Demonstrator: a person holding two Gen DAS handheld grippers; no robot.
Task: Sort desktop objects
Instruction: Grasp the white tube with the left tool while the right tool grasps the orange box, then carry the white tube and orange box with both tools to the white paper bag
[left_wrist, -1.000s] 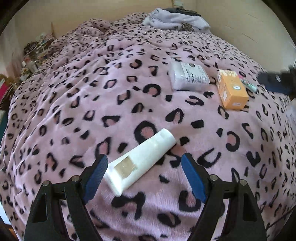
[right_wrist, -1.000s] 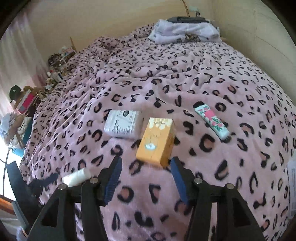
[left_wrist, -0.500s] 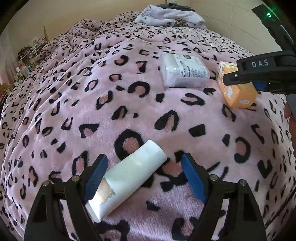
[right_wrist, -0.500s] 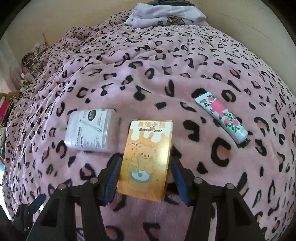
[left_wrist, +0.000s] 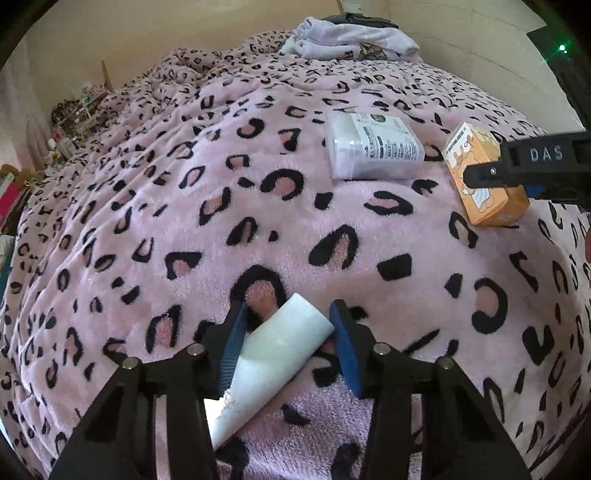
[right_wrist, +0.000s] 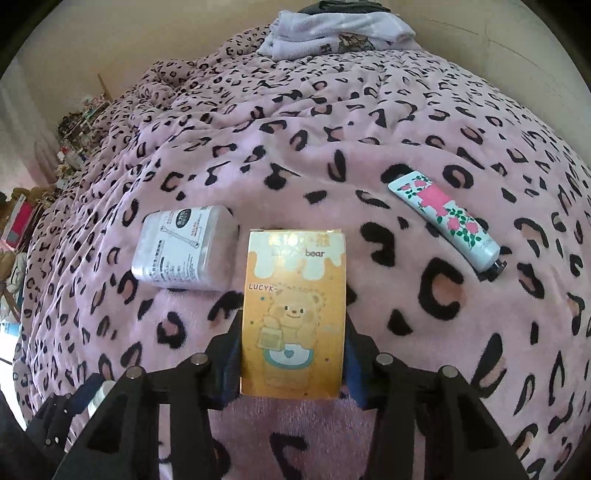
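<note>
Left wrist view: the left tongs (left_wrist: 286, 341), whose jaws have just been closing, stand on either side of a white tube (left_wrist: 275, 360) that lies slantwise on the leopard-print bedspread (left_wrist: 184, 229), its cap end pointing away and to the right; both blue pads (left_wrist: 231, 349) meet the tube's sides, so the tongs are clenched on it. Farther off, a white plastic pack (left_wrist: 373, 151) lies flat, and to its right an orange bear carton (left_wrist: 484, 177) is partly crossed by the right tongs (left_wrist: 517, 173). Right wrist view: the right tongs (right_wrist: 291, 363), jaws likewise just closing, grasp the orange bear carton (right_wrist: 295, 314) by its two long sides, printed face up. The white plastic pack (right_wrist: 184, 249) lies just beside it on the left; a floral tube (right_wrist: 443, 218) lies well apart on the right. Folded laundry (right_wrist: 332, 29) rests at the far end of the bed.
</note>
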